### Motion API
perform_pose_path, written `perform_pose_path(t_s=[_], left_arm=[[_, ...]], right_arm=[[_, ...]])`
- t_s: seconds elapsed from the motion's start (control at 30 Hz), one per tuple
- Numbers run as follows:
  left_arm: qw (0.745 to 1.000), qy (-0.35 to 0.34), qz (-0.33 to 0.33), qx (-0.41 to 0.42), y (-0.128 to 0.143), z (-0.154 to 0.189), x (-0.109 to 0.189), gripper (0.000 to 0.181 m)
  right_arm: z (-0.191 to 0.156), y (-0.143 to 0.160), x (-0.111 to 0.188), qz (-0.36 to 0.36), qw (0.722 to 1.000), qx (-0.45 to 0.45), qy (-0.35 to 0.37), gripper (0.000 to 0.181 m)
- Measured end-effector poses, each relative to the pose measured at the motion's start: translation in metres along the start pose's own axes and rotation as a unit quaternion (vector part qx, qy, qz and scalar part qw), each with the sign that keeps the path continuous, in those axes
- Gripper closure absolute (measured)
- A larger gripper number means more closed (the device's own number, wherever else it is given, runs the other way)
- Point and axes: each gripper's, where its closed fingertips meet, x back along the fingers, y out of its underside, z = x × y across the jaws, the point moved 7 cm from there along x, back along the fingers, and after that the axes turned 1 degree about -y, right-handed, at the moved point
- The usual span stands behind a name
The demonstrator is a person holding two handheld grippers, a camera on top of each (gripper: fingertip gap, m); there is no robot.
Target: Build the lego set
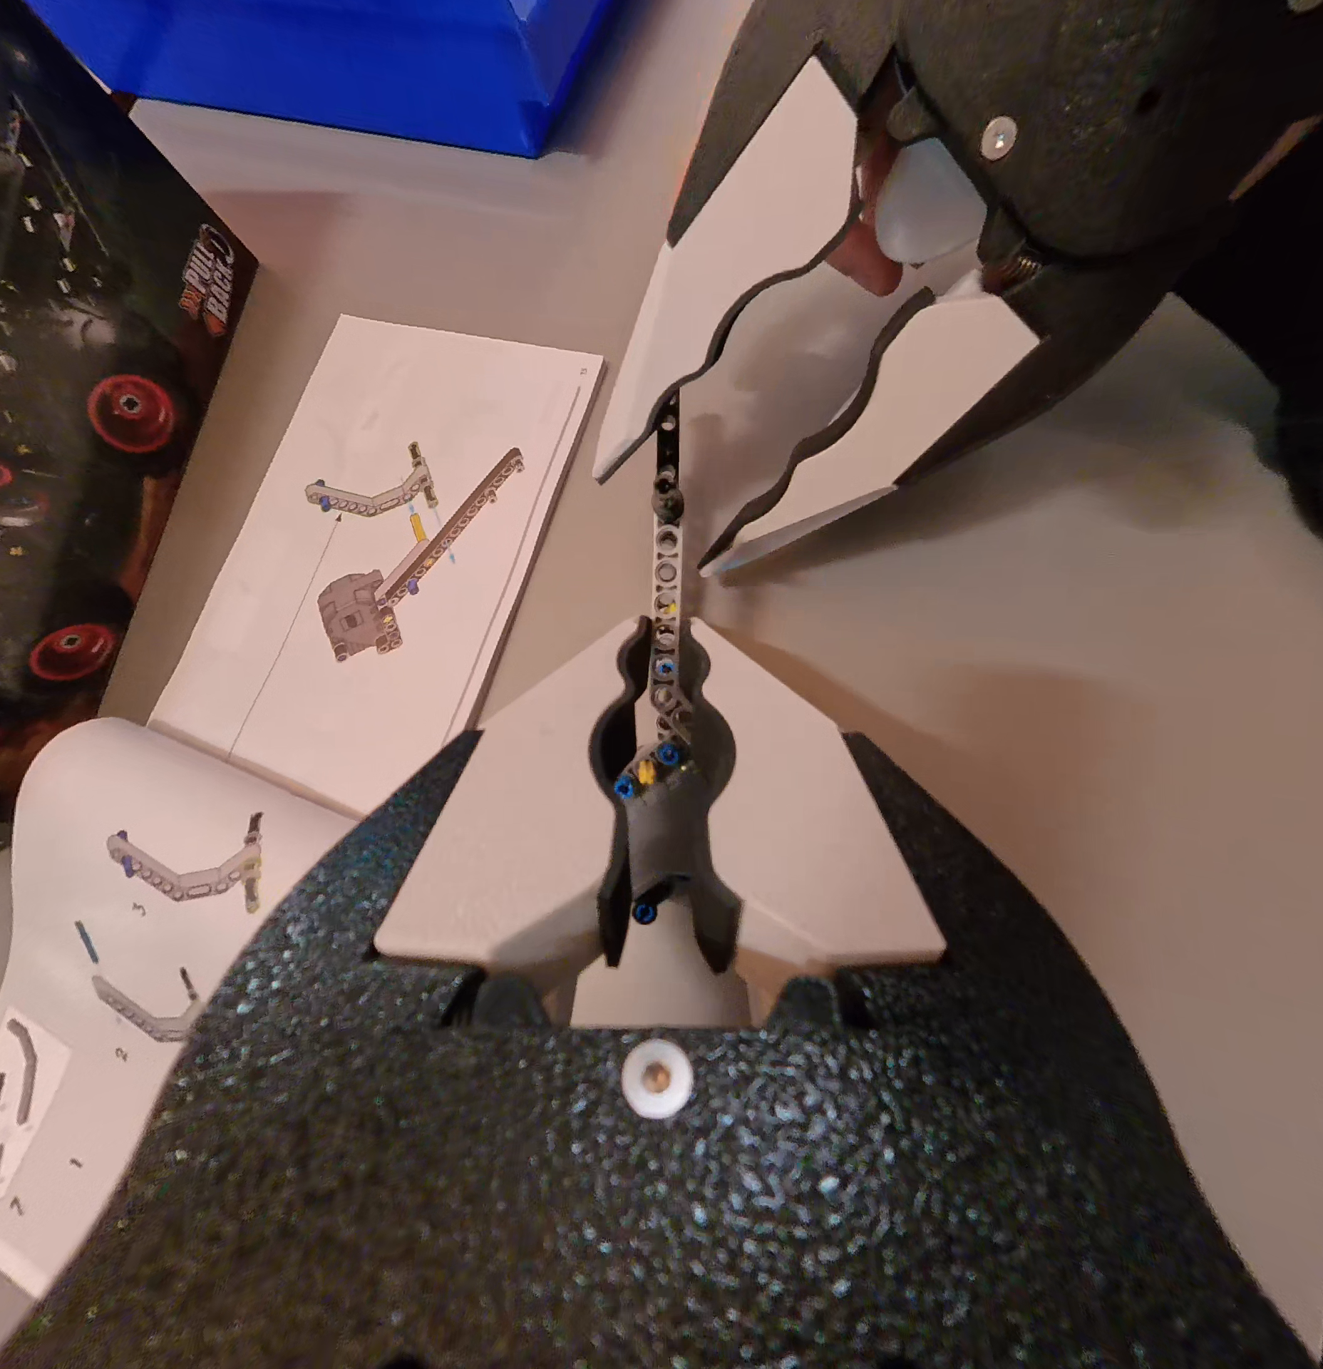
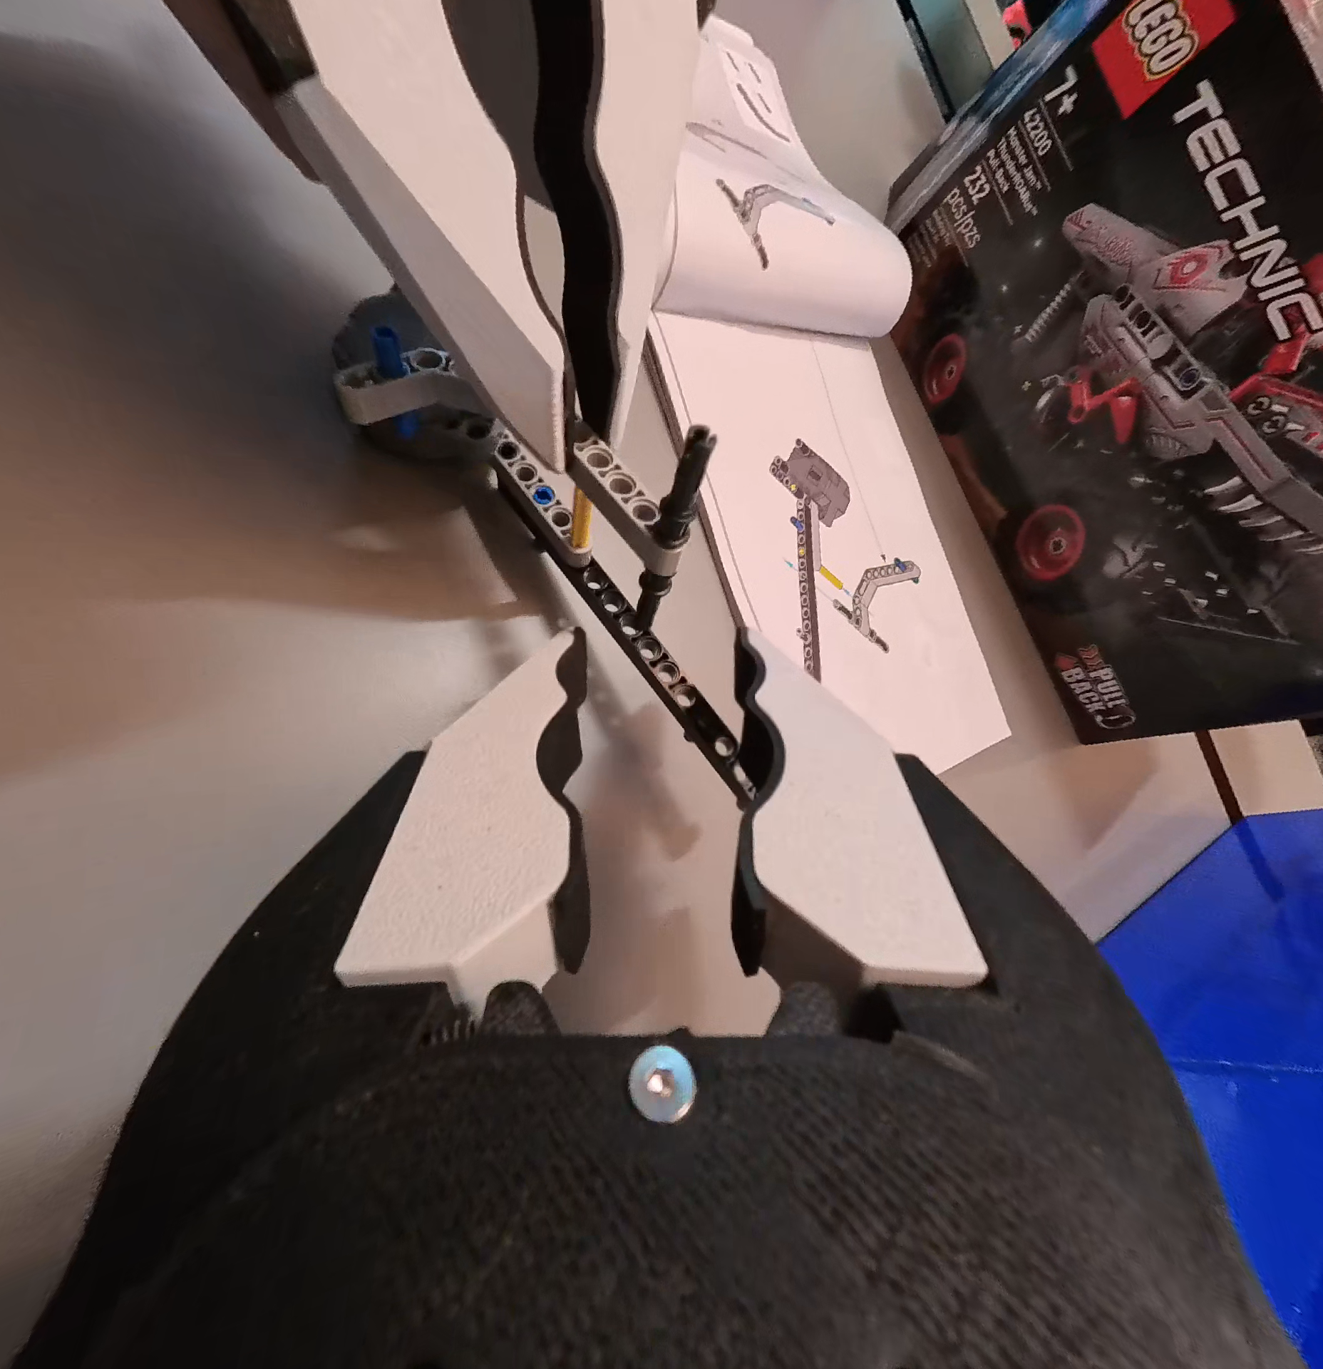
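My left gripper (image 1: 664, 630) is shut on the Lego assembly (image 1: 666, 563), gripping its light grey bent beam (image 2: 621, 489). That beam joins a long black beam (image 2: 644, 652) through a yellow axle (image 2: 582, 522), and a black pin (image 2: 681, 481) stands at its end. A dark grey block with a blue pin (image 2: 392, 348) sits at the far end, partly hidden by my left gripper (image 2: 588, 437). My right gripper (image 2: 658, 652) is open, its fingers on either side of the black beam's near end. It also shows in the left wrist view (image 1: 655, 518), open.
An open instruction booklet (image 1: 392, 533) lies on the pale table (image 1: 1014, 741), and it also shows in the right wrist view (image 2: 829, 563). The set's dark box (image 2: 1132, 370) stands beyond it. A blue bin (image 2: 1236, 963) sits at the table's edge.
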Motion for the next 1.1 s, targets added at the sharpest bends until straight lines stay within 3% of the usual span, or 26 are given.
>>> perform_pose_path(t_s=[1.1], left_arm=[[0.999,-0.01,-0.037,-0.021,-0.0001,0.0044,0.0,0.177]], right_arm=[[-0.0062,0.0004,-0.0047,-0.02,0.999,0.009,-0.031,0.168]])
